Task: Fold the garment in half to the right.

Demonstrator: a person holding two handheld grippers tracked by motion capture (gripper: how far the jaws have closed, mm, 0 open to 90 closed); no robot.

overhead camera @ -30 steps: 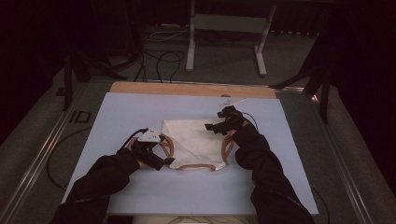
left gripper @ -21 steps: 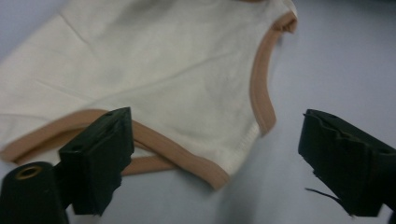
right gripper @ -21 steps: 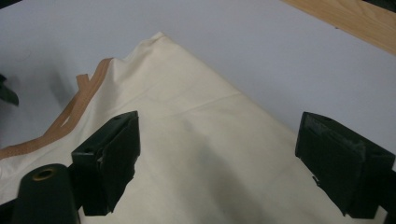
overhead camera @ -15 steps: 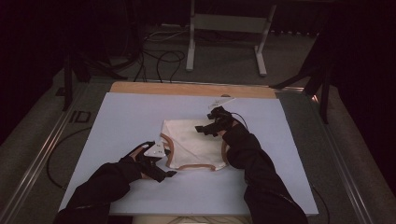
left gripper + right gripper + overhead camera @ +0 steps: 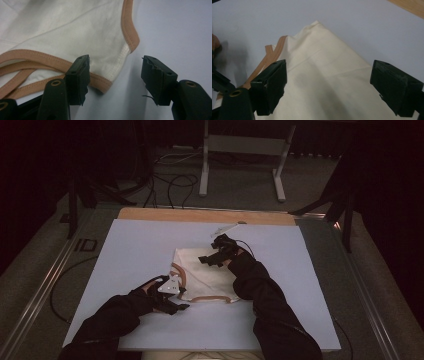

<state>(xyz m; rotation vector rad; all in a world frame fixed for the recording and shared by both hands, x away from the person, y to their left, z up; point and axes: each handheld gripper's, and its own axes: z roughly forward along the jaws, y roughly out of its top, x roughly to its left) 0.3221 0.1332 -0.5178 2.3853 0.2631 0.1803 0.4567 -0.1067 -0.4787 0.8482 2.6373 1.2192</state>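
My left hand-held gripper (image 5: 113, 80) is half open, jaws just closing, astride the trimmed corner of the cream garment (image 5: 207, 275) on the table (image 5: 130, 250), nothing pinched yet. My right hand-held gripper (image 5: 327, 87) hovers wide open above the cloth's far side.

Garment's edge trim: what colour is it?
Tan-brown trim on a cream garment; clearest in the left gripper view.

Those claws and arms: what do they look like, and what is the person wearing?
Both arms are in black sleeves. The left claw carries a grey three-cornered plate on top; the right claw trails a thin black cable. Each has two blocky black jaws fixed with brass-coloured rivets.
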